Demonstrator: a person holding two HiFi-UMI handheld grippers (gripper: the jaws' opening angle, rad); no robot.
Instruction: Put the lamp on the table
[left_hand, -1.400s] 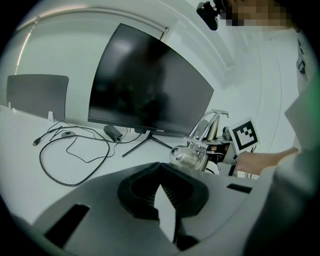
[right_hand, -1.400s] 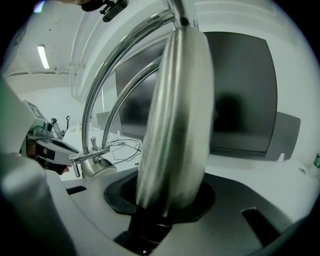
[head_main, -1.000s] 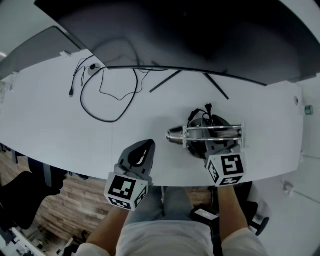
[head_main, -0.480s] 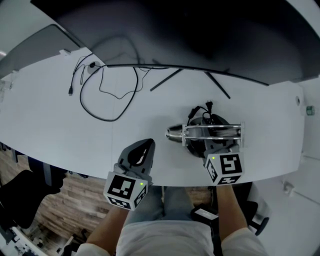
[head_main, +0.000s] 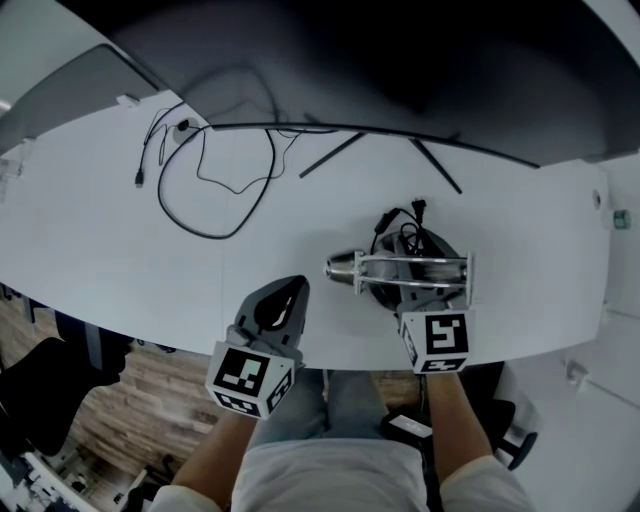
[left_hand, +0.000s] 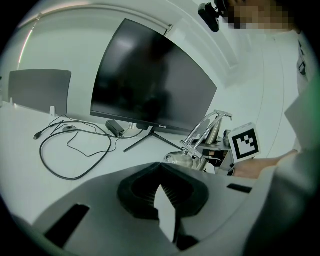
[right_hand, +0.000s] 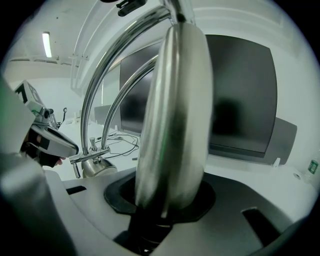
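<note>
A chrome lamp (head_main: 400, 268) with thin double arms lies over the near right part of the white table (head_main: 120, 250). Its bell-shaped shade (head_main: 342, 268) points left, and its dark round base (head_main: 432, 247) carries a coiled black cord. My right gripper (head_main: 420, 292) is shut on the lamp; in the right gripper view a thick chrome tube (right_hand: 175, 115) fills the space between the jaws, with the shade (right_hand: 97, 167) to the left. My left gripper (head_main: 293, 292) rests at the table's front edge, left of the lamp. It is shut and holds nothing (left_hand: 162, 172). The left gripper view shows the lamp (left_hand: 202, 142) at right.
A large dark monitor (head_main: 380, 70) on thin splayed legs (head_main: 335, 155) stands at the back of the table. A black cable (head_main: 215, 190) loops over the back left. A grey panel (head_main: 70, 90) stands at far left. Beyond the near edge are wooden floor and a black chair (head_main: 40, 395).
My right gripper and the lamp have shifted a little to the left and rolled slightly. My left gripper has stayed where it was.
</note>
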